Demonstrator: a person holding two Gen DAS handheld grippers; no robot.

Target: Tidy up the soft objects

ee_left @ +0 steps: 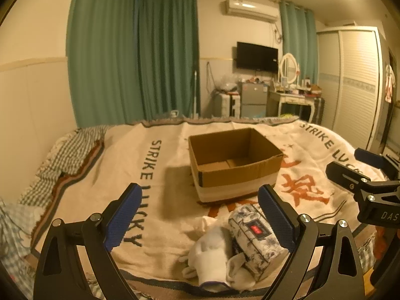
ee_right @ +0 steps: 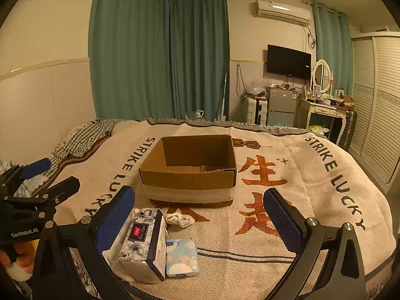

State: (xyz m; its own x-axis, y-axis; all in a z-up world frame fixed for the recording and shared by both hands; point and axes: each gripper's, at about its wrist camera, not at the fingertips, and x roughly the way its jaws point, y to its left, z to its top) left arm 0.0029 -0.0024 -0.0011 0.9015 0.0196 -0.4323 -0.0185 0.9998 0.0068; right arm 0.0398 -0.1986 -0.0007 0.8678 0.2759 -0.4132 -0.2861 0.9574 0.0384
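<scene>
An open, empty cardboard box point(ee_left: 232, 165) point(ee_right: 190, 170) stands mid-bed on a cream "STRIKE LUCKY" blanket point(ee_right: 312, 200). In front of it lie a floral tissue pack point(ee_left: 257, 240) point(ee_right: 142, 245), a small light-blue tissue pack point(ee_right: 182, 257), white socks point(ee_left: 212, 260) and a balled white sock point(ee_right: 181, 218). My left gripper point(ee_left: 200, 220) is open and empty, hovering just behind the socks and floral pack. My right gripper point(ee_right: 200, 220) is open and empty, above the packs. Each gripper shows at the other view's edge.
A checked quilt point(ee_left: 72, 150) lies at the bed's left edge by the wall. Green curtains point(ee_left: 135, 57), a small fridge point(ee_right: 281, 107), a dressing table point(ee_right: 325, 110) and a white wardrobe point(ee_right: 377, 105) stand beyond the bed's far end.
</scene>
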